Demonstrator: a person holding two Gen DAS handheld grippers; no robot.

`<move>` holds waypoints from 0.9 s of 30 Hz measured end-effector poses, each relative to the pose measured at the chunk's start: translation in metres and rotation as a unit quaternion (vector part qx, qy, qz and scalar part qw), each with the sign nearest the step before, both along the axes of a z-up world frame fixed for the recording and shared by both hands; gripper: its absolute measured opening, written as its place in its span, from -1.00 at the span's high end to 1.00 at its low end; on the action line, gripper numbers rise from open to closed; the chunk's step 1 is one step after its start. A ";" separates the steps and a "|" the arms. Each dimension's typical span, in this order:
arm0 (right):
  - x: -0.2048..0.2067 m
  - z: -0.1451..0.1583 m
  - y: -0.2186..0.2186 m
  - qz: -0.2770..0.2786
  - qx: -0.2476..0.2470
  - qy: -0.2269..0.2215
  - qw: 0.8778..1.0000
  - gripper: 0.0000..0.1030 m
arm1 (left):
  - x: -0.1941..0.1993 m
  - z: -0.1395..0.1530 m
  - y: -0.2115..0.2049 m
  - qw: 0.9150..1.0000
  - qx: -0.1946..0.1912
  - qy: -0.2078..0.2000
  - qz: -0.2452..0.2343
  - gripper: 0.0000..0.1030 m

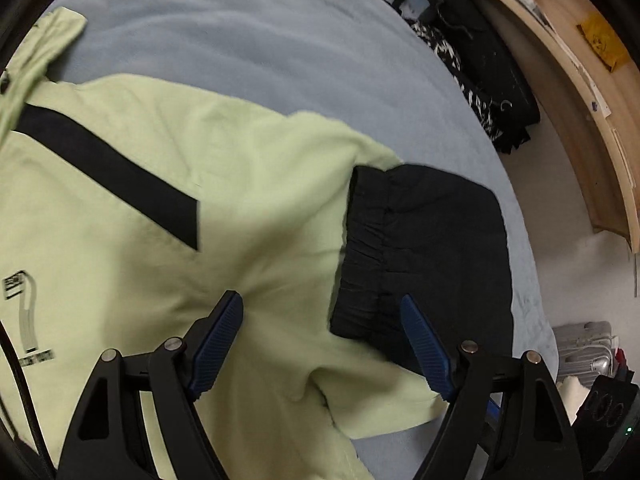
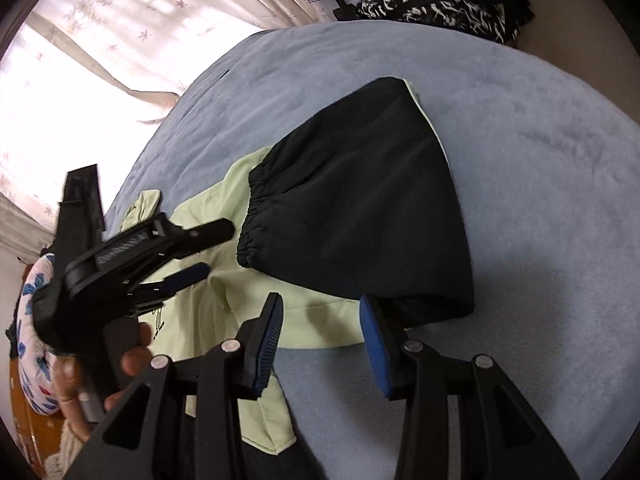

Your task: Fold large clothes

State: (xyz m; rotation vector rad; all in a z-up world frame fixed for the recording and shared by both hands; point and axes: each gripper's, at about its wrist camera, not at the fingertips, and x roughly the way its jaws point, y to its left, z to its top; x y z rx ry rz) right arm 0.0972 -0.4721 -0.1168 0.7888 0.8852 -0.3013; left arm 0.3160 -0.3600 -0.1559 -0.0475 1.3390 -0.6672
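With both the left tongs [image 1: 322,312] and right tongs [image 2: 320,316] released, the folded black sleeve [image 2: 360,200] could slip off the green jacket [image 1: 140,200].

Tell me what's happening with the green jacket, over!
Left hand-held gripper open, right hand-held gripper open, both empty. Light green jacket with black cuffed sleeve lies on the blue blanket, sleeve folded in. Nothing in the way.

- We see a light-green jacket [image 1: 168,208] w/ black stripe, spread flat on the blue bed.
- Its black-cuffed sleeve [image 2: 360,208] lies folded across the body, elastic bunched.
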 end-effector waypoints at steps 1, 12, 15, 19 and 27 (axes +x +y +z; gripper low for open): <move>-0.001 -0.001 -0.001 -0.001 0.002 -0.001 1.000 0.22 | -0.001 -0.002 -0.004 1.000 0.000 0.003 -0.005 -0.55; -0.014 -0.004 -0.002 -0.009 0.009 -0.008 1.000 0.22 | -0.020 -0.013 -0.044 0.999 0.030 -0.013 -0.031 0.55; -0.019 -0.002 0.001 -0.008 0.003 -0.007 1.000 0.22 | -0.027 0.007 -0.040 0.999 0.029 -0.044 -0.012 0.68; -0.025 0.004 0.001 -0.010 -0.012 -0.005 1.000 0.22 | -0.036 0.065 -0.024 0.996 -0.001 -0.093 0.003 0.71; -0.020 0.010 0.015 0.012 -0.029 -0.003 1.000 0.22 | -0.045 0.181 0.088 0.970 0.011 -0.236 0.059 0.71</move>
